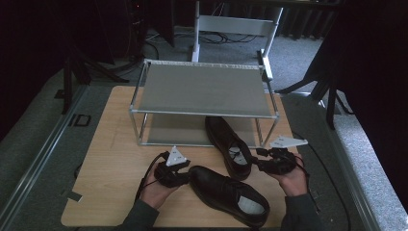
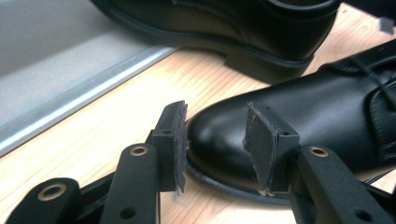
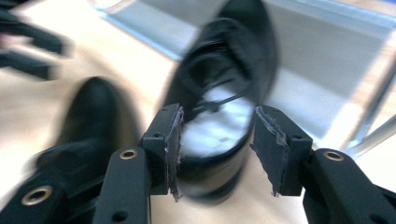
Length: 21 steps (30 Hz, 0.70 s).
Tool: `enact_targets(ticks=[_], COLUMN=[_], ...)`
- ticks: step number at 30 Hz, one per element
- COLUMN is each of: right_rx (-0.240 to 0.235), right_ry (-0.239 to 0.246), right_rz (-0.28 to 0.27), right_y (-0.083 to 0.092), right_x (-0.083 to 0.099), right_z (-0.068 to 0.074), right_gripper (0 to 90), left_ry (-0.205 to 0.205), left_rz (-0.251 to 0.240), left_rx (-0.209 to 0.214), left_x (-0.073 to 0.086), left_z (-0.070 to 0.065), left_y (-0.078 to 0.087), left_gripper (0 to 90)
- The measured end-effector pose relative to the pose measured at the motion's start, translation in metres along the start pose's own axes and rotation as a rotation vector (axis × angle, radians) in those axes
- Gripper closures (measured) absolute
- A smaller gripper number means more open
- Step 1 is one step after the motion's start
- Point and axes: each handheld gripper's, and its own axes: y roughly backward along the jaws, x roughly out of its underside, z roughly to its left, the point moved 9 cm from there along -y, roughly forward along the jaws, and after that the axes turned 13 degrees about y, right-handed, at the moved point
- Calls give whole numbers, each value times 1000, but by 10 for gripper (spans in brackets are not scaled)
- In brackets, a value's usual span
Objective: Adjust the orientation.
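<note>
On the wooden table, before the two-tier shoe rack, the far shoe sits half-shelved and released behind the unclenched right gripper, while the unclenched left gripper straddles the near shoe toe; next, clench and shelve it

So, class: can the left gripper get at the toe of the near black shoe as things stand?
Probably yes. The left gripper has its jaws open on either side of the near shoe's toe, pads apparently not pressing, with nothing between. The other shoe lies farther off, its toe under the shoe rack.
</note>
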Motion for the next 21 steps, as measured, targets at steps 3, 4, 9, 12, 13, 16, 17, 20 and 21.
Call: enact_targets(ticks=[3,4,9,12,13,16,17,20,21], right_rx=[45,50,38,30,20,13,2,-23,-32], right_ry=[-4,-12,-10,-2,8,22,19,27,29], right_rz=[64,89,173,180,170,158,152,151,158], right_y=[-26,-36,-63,-60,-58,-49,-45,-32,-26], right_x=[2,3,8,8,8,12,15,25,30], right_z=[-14,-19,-29,-32,-32,-37,-39,-42,-42], right_gripper=[530,541,800,852,855,858,859,859,859], left_ry=[-1,1,0,-6,-6,-4,-6,-9,-14], left_rz=[8,8,14,18,18,16,18,22,26], left_rx=[2,3,7,11,12,16,18,31,34], left_x=[3,4,7,7,7,8,8,11,12], left_z=[1,0,0,-1,-1,-3,-3,-8,-9], left_y=[-1,-1,-3,-3,-3,-3,-2,-1,0], left_gripper=[587,587,587,587,587,587,587,587,587])
